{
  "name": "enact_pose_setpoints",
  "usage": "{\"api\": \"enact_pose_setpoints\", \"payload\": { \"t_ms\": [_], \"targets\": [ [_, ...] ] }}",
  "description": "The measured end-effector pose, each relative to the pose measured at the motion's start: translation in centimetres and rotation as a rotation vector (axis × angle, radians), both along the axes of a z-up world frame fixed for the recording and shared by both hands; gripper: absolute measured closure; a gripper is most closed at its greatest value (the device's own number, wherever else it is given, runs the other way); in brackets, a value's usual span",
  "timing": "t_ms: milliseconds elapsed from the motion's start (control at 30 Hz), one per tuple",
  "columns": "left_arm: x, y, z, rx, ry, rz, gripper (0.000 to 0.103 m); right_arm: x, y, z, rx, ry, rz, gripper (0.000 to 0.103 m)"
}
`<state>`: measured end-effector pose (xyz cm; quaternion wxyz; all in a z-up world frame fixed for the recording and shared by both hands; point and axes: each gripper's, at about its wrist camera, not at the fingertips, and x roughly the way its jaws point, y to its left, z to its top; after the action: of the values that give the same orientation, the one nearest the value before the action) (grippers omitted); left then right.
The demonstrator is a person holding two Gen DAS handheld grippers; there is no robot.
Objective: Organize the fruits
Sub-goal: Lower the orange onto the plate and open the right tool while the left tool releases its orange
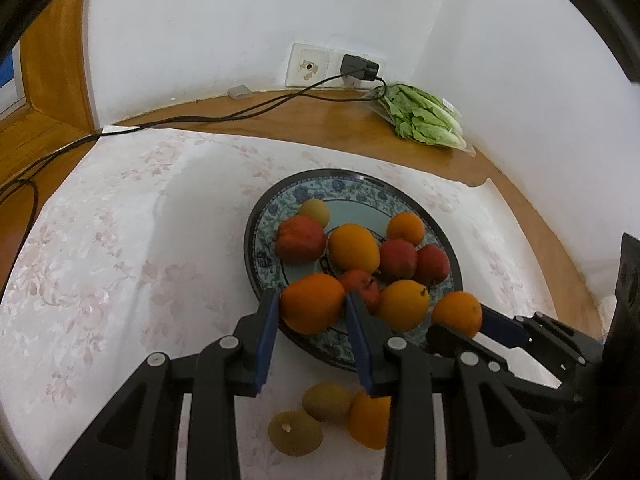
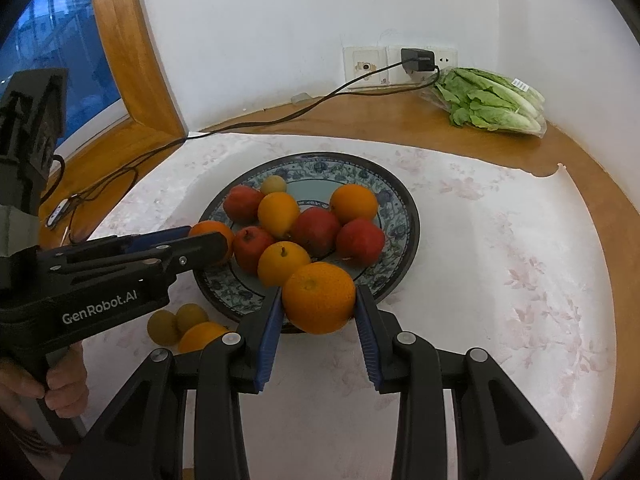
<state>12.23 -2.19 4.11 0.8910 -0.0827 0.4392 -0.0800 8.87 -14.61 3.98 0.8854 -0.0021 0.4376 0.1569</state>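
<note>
Left claw [image 1: 311,305] clamped on orange [image 1: 312,308] – held over near rim of plate [image 1: 256,220]. Right claw [image 2: 318,300] gripping second orange [image 2: 319,298], same rim. Loose fruit [image 1: 326,402] on worktop under left claw.

Soft, even daylight fills both my views, throwing only faint shadows under the plate [image 2: 404,236] onto the cloth [image 2: 500,240]. My fisheye lenses bow the wall [image 1: 240,20] and darken every corner. Focus stays sharp centrally.
</note>
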Motion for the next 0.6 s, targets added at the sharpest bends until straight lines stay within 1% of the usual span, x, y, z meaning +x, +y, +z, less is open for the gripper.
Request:
{"api": "enact_pose_setpoints", "payload": {
  "t_ms": [367,433,500,533,600],
  "targets": [
    [0.07,-0.05,-0.06,0.007,-0.003,0.000,0.068,0.22,0.40,-0.08,-0.016,-0.013,0.008,0.066],
    [0.04,-0.07,-0.04,0.008,-0.001,-0.001,0.066,0.21,0.37,-0.09,-0.015,-0.014,0.007,0.065],
    [-0.07,-0.16,0.06,0.008,-0.001,-0.005,0.061,0.22,0.33,-0.05,-0.011,-0.016,0.004,0.062],
    [-0.17,-0.22,0.15,0.010,-0.003,-0.006,0.059,0.24,0.28,0.00,-0.010,-0.018,0.002,0.057],
    [-0.40,-0.31,0.36,0.014,-0.009,-0.008,0.055,0.22,0.19,0.11,-0.009,-0.022,-0.003,0.056]
  ]
}}
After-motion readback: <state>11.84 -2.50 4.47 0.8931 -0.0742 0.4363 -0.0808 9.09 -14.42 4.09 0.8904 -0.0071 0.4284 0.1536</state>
